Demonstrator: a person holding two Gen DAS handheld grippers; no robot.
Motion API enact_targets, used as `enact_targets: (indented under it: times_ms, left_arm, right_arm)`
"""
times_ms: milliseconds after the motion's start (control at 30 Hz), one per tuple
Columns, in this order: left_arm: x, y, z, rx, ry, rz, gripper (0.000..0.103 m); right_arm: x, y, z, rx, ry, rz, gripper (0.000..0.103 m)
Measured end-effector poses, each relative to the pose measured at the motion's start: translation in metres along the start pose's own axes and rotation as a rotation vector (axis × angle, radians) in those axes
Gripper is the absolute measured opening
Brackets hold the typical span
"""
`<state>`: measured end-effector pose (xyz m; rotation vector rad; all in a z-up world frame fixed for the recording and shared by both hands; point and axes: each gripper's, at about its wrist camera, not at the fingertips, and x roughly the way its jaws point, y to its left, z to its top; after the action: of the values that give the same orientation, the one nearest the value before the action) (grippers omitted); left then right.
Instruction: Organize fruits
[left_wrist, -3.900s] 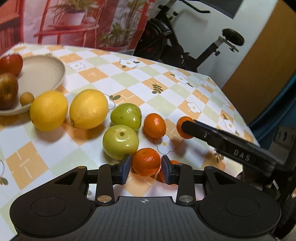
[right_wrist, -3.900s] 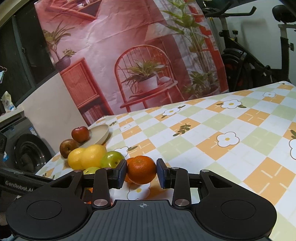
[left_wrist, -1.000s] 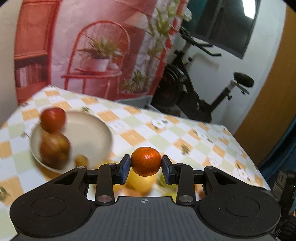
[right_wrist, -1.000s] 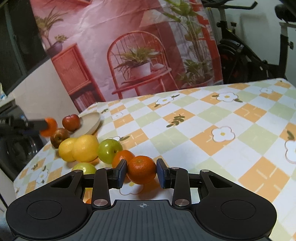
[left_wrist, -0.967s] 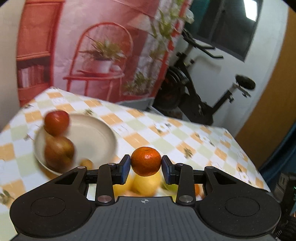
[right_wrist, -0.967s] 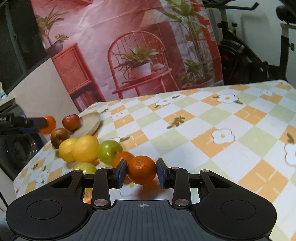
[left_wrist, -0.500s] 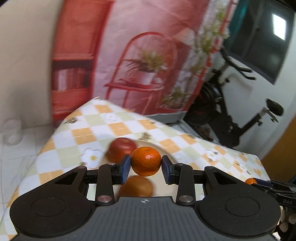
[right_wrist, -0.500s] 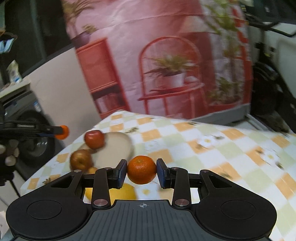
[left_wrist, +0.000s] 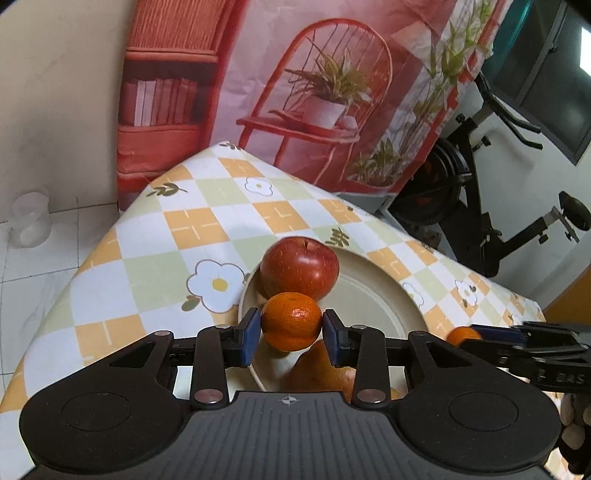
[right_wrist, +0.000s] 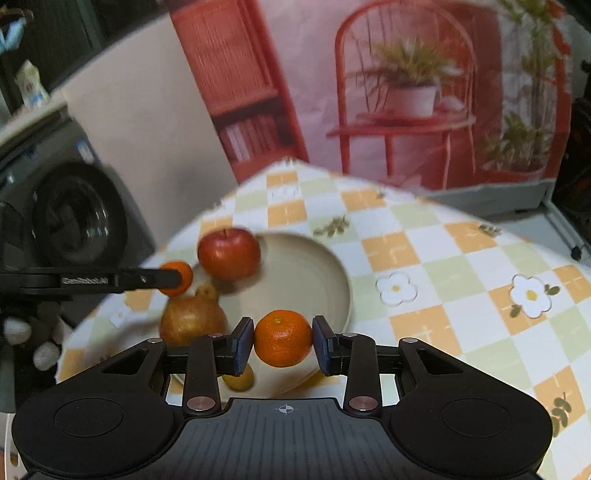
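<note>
My left gripper (left_wrist: 291, 338) is shut on a small orange mandarin (left_wrist: 291, 320), held just above the near-left rim of a beige plate (left_wrist: 373, 291). A red apple (left_wrist: 300, 267) sits on the plate right behind it, and a brownish apple (left_wrist: 317, 371) lies below. My right gripper (right_wrist: 283, 345) is shut on a second mandarin (right_wrist: 283, 338) over the plate's (right_wrist: 306, 273) near edge. In the right wrist view the left gripper (right_wrist: 173, 278) comes in from the left beside the red apple (right_wrist: 229, 254) and the brownish apple (right_wrist: 192, 322).
The plate stands near the corner of a checked, flowered tablecloth (left_wrist: 192, 229), with the table edge dropping to a tiled floor on the left. A small yellowish fruit (right_wrist: 239, 378) lies on the plate. An exercise bike (left_wrist: 491, 206) and a washing machine (right_wrist: 74, 218) stand beyond the table.
Both grippers have carried their mandarins leftward across the table from the fruit pile to the plate. The plate and apples now fill the middle of both views.
</note>
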<state>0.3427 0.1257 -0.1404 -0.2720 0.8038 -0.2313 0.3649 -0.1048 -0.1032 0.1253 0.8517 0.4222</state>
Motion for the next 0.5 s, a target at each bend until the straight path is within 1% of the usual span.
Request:
enact_targets:
  times_ms: [67,233,500]
  left_arm:
    - [0.004,0.002,-0.001,-0.001,0.009,0.004,0.039]
    - [0.013,0.003,-0.001,0.001,0.023,0.004,0.039]
    - [0.017,-0.003,0.003,0.016,0.019,0.002,0.039]
  right_arm:
    - [0.011,0.001,0.003,0.005,0.044,-0.022,0.032]
    - [0.037,0.0,0.006,0.001,0.124,-0.093,0.032]
    - [0.059,0.001,0.016,-0.019,0.134,-0.123,0.032]
